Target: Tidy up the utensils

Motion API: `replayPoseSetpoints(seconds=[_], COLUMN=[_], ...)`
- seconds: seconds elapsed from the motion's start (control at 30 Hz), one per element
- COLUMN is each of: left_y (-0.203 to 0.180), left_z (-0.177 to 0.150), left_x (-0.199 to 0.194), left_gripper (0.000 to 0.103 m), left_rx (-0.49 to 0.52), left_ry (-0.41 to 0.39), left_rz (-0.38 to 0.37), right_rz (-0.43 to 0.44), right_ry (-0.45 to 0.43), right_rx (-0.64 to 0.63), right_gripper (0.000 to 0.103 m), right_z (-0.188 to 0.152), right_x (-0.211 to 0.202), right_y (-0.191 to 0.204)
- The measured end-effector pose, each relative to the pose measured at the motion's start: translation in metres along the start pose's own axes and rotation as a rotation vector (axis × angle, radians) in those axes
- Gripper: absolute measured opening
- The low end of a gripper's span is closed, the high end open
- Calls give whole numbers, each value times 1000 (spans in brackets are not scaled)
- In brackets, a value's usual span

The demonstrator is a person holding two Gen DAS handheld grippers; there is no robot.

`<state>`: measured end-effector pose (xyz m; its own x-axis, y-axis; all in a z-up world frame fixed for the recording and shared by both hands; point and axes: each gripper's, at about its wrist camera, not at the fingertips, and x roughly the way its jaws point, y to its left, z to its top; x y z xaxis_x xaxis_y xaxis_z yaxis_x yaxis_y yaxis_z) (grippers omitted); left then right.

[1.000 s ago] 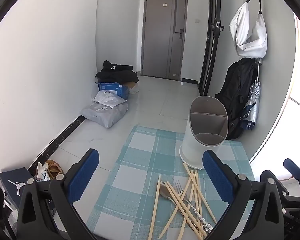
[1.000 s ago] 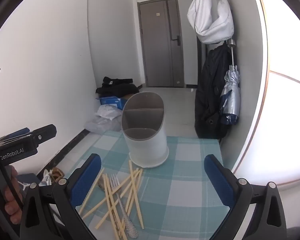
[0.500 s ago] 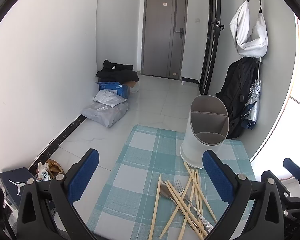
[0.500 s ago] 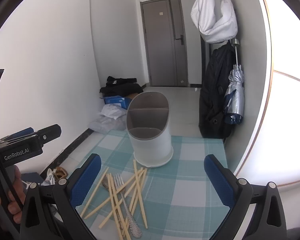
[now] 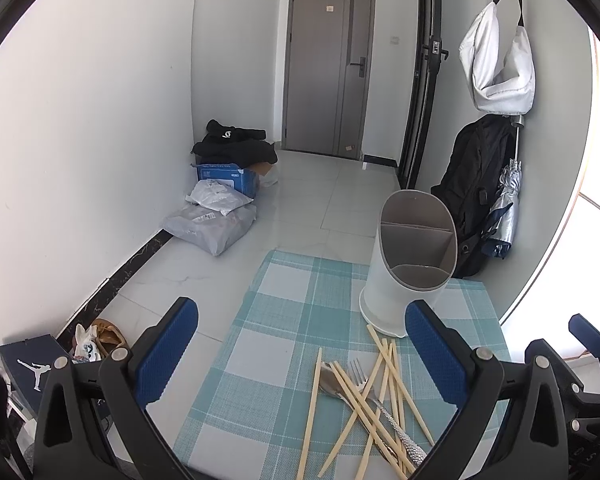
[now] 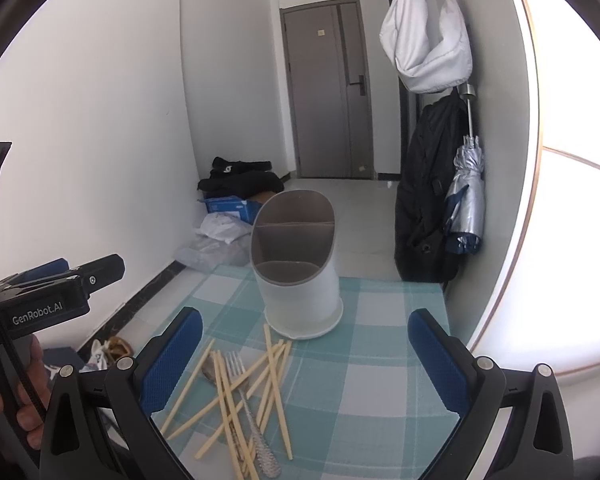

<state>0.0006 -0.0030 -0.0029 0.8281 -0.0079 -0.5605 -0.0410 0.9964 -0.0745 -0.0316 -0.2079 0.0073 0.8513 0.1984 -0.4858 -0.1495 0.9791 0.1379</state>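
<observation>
Both grippers hang above a table laid with a teal-and-white checked cloth (image 5: 284,304), and neither has hold of anything. The left gripper (image 5: 302,354) has its blue-padded fingers (image 5: 168,350) spread wide, with only cloth and the near end of the utensil pile between them. The right gripper (image 6: 306,354) is spread just as wide over the same pile.

The utensils lie in a loose, crossed heap — a scatter of pale wooden chopsticks (image 5: 374,396) with a metal fork (image 5: 358,372) and a spoon (image 5: 330,380) under and among them. From the left wrist view the heap sits at about 5 o'clock, close to the right finger; from the right wrist view it sits at about 7 o'clock, close to the left finger.

The utensil holder (image 6: 296,276) — white outside, grey inside, with a slanted rim and a divider splitting it into compartments — stands upright on the cloth just beyond the heap, at 12 o'clock from it. One chopstick tip reaches the holder's base. No utensil shows in either compartment.

At 9 o'clock in the right wrist view, a hand (image 6: 26,396) grips the left gripper's handle.
</observation>
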Motion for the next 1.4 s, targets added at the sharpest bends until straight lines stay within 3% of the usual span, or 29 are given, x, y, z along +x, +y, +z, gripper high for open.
replayPoseSetpoints(seconds=[1.4], left_y=[-3], left_z=[-2], left_x=[5], left_gripper=[102], left_rx=[8], left_ry=[44], left_rz=[-24], right_rz=[-8], right_ry=[26], right_rx=[9], right_gripper=[103], right_z=[-5], right_x=[5], right_y=[0])
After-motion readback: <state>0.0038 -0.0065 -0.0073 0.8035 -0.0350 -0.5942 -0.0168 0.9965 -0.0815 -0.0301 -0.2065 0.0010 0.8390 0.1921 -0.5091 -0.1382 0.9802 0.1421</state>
